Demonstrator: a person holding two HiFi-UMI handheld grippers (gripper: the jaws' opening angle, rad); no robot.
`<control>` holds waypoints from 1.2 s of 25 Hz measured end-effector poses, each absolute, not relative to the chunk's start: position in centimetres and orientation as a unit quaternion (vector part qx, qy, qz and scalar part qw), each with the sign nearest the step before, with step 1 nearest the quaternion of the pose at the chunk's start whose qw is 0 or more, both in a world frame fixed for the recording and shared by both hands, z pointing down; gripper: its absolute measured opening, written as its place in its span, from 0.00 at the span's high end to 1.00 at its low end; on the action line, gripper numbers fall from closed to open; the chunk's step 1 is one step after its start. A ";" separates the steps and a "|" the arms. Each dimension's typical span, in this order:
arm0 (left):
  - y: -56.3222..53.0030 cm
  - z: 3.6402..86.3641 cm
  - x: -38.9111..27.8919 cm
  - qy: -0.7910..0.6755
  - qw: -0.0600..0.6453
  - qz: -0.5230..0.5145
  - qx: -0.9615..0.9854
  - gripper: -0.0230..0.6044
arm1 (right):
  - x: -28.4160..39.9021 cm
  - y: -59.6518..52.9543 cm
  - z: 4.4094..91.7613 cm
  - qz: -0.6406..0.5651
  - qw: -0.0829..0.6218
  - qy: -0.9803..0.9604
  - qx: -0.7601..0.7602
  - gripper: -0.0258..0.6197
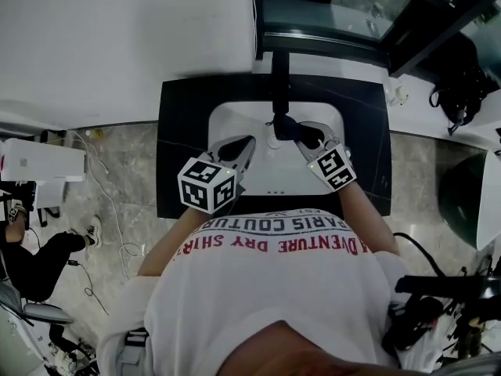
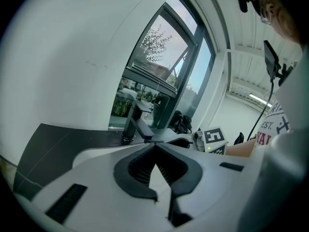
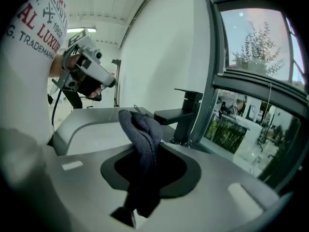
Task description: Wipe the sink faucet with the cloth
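Note:
The black faucet (image 1: 279, 81) stands at the back of the white sink (image 1: 227, 118), set in a black counter (image 1: 178, 131). My right gripper (image 1: 293, 128) is shut on a dark grey-blue cloth (image 3: 141, 135), held just in front of the faucet's spout (image 3: 170, 115); the cloth bulges up out of the jaws and hides the fingertips. My left gripper (image 1: 247, 142) hovers over the basin's left side, its fingertips touching with nothing between them. In the left gripper view the faucet (image 2: 133, 123) stands ahead and the left gripper (image 2: 155, 147) points toward it.
A dark-framed window (image 1: 344, 6) sits right behind the faucet, a white wall (image 1: 117, 37) to its left. A white box (image 1: 43, 165) and cables (image 1: 113, 218) lie on the marble floor at left, where a person (image 1: 35, 253) sits. A black bag (image 1: 458, 92) rests at right.

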State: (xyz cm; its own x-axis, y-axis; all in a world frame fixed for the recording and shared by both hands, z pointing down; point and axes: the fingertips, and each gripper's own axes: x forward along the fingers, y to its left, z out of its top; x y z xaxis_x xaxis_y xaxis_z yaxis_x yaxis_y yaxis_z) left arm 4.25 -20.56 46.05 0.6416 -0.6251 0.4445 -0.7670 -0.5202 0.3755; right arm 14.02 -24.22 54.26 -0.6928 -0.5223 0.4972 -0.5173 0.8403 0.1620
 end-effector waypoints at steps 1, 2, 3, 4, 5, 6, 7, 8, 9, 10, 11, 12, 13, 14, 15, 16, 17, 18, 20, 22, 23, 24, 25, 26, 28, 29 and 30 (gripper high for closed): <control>-20.4 46.0 4.3 -0.405 0.277 0.128 0.862 0.96 | 13.7 -23.7 53.9 0.002 0.259 -0.924 0.282 0.84; -20.2 46.0 4.3 -0.406 0.277 0.128 0.861 0.96 | 13.2 -23.3 53.4 0.006 0.246 -0.928 0.280 0.84; -20.0 46.0 4.4 -0.408 0.277 0.128 0.861 0.96 | 12.8 -23.0 52.8 0.006 0.232 -0.932 0.280 0.84; -19.8 46.1 4.4 -0.409 0.277 0.129 0.860 0.96 | 12.3 -22.8 52.1 0.005 0.219 -0.935 0.280 0.84; -19.7 46.1 4.3 -0.411 0.277 0.129 0.859 0.96 | 11.9 -22.7 51.4 0.003 0.205 -0.937 0.282 0.84; -19.6 46.2 4.3 -0.413 0.277 0.130 0.858 0.96 | 11.4 -22.9 50.8 0.001 0.192 -0.939 0.286 0.84; -19.5 46.3 4.2 -0.415 0.278 0.130 0.857 0.96 | 11.0 -23.1 50.2 -0.003 0.180 -0.939 0.291 0.84; -19.4 46.4 4.1 -0.417 0.278 0.131 0.855 0.96 | 10.5 -23.4 49.8 -0.006 0.172 -0.940 0.296 0.84; -19.3 46.5 4.0 -0.419 0.278 0.131 0.854 0.96 | 10.0 -23.7 49.6 -0.009 0.168 -0.939 0.299 0.84; -19.2 46.5 4.0 -0.421 0.278 0.132 0.853 0.96 | 9.6 -23.9 49.5 -0.012 0.167 -0.939 0.301 0.84; -19.1 46.5 3.9 -0.422 0.278 0.132 0.853 0.96 | 9.1 -24.1 49.5 -0.014 0.169 -0.938 0.301 0.84; -19.0 46.6 3.9 -0.423 0.278 0.133 0.852 0.96 | 8.6 -24.3 49.6 -0.017 0.171 -0.938 0.301 0.84; -19.0 46.7 3.8 -0.425 0.278 0.133 0.851 0.96 | 8.2 -24.5 49.5 -0.022 0.172 -0.937 0.303 0.84; -19.0 46.7 3.7 -0.426 0.279 0.133 0.851 0.96 | 7.8 -24.7 49.5 -0.027 0.171 -0.936 0.306 0.84; -19.0 46.8 3.6 -0.426 0.280 0.133 0.850 0.96 | 7.4 -25.1 49.4 -0.032 0.171 -0.935 0.310 0.84; -19.1 46.8 3.5 -0.427 0.281 0.133 0.849 0.96 | 7.2 -25.4 49.5 -0.038 0.173 -0.932 0.315 0.84; -19.1 46.8 3.5 -0.427 0.282 0.133 0.849 0.96 | 7.0 -25.6 49.6 -0.045 0.179 -0.929 0.320 0.84; -19.1 46.8 3.6 -0.426 0.283 0.133 0.849 0.96 | 6.9 -25.8 49.8 -0.055 0.188 -0.927 0.321 0.84; -19.1 46.6 3.7 -0.424 0.283 0.132 0.850 0.96 | 6.6 -25.8 49.9 -0.080 0.204 -0.923 0.316 0.84; -19.2 46.5 3.7 -0.424 0.283 0.132 0.850 0.96 | 6.3 -25.8 49.9 -0.095 0.212 -0.921 0.312 0.84; -19.2 46.6 3.6 -0.424 0.283 0.133 0.850 0.96 | 6.3 -25.9 50.0 -0.095 0.212 -0.921 0.312 0.84; -19.1 46.6 3.6 -0.424 0.283 0.134 0.850 0.96 | 6.4 -25.9 50.1 -0.092 0.212 -0.921 0.314 0.84; -19.1 46.7 3.7 -0.423 0.283 0.136 0.850 0.96 | 6.6 -25.9 50.2 -0.090 0.212 -0.920 0.317 0.84; -19.1 46.8 3.7 -0.423 0.283 0.136 0.850 0.96 | 6.8 -26.0 50.3 -0.089 0.211 -0.919 0.320 0.84; -19.1 46.8 3.9 -0.421 0.283 0.138 0.851 0.96 | 7.1 -26.0 50.3 -0.091 0.209 -0.918 0.323 0.84; -19.1 46.8 4.0 -0.420 0.283 0.138 0.851 0.96 | 7.4 -26.0 50.2 -0.093 0.209 -0.918 0.324 0.84; -19.1 46.9 4.1 -0.418 0.283 0.139 0.852 0.96 | 7.6 -26.0 50.2 -0.095 0.210 -0.918 0.324 0.84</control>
